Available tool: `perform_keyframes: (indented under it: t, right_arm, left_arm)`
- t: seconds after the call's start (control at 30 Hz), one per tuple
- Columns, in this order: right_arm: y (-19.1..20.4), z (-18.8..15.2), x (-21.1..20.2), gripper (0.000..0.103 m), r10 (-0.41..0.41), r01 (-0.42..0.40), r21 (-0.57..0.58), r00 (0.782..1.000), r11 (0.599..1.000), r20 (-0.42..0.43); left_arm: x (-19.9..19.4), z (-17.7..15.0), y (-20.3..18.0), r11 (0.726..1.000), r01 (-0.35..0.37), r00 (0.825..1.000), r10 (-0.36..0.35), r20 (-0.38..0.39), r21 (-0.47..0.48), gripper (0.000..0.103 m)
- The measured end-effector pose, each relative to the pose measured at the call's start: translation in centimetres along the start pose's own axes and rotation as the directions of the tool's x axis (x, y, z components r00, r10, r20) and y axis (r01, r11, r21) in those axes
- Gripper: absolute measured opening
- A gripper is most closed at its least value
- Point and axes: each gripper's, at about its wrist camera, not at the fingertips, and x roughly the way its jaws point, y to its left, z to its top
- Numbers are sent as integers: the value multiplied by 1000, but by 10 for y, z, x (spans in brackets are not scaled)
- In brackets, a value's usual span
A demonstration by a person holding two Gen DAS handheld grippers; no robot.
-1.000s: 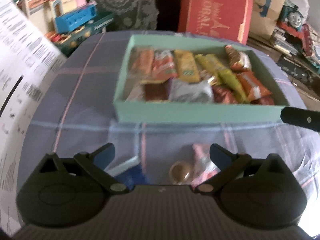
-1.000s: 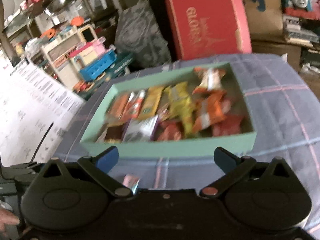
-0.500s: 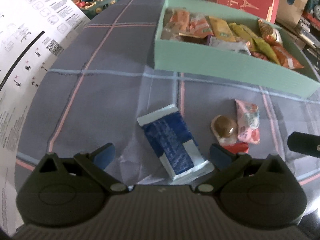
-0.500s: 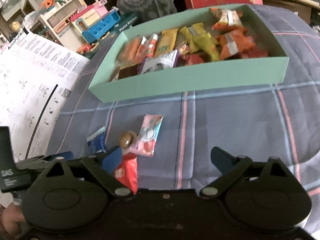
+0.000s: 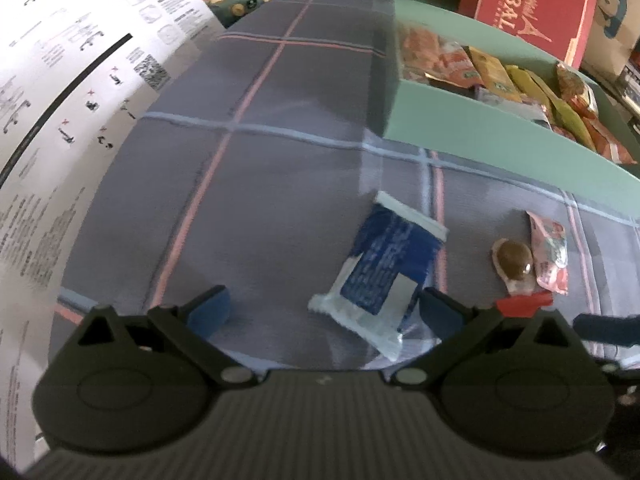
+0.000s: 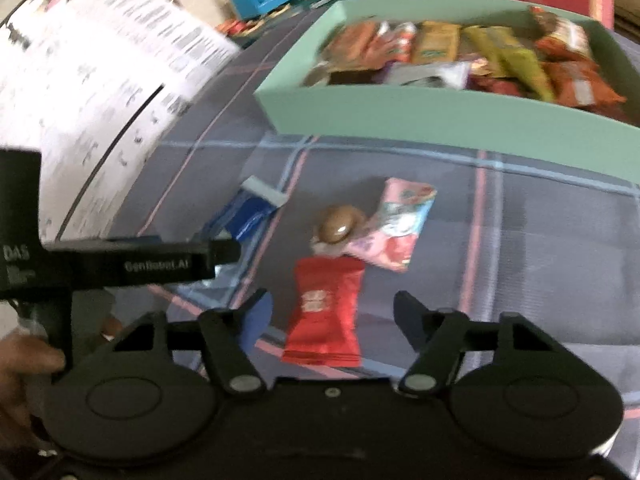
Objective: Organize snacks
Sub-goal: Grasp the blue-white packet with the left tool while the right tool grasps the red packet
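As right claw narrowed | red packet now between jaws, untouched

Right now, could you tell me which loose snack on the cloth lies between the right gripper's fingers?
The red packet; the pink packet, brown sweet and blue packet lie farther ahead.

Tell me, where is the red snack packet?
In the right wrist view, the red snack packet lies on the plaid cloth, just below the brown candy.

red packet mostly behind my left gripper | green box cut by edge | printed sheet blurred, unreadable
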Motion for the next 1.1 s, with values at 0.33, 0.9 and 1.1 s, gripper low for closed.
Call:
perform_keyframes:
  t: [0.33, 0.9, 1.1]
  right_arm:
    - [28, -4, 18, 34, -95, 97, -163, 995, 982, 17]
    - [-2, -14, 6, 35, -114, 118, -117, 993, 986, 40]
    - [-8, -13, -3, 30, -94, 96, -60, 995, 994, 44]
  left_arm:
    - [3, 7, 4, 1000, 21, 1000, -21, 4, 18, 103]
    - [2, 2, -42, 983, 9, 998, -19, 57, 181, 43]
    - [-4, 2, -36, 993, 47, 998, -52, 47, 108, 41]
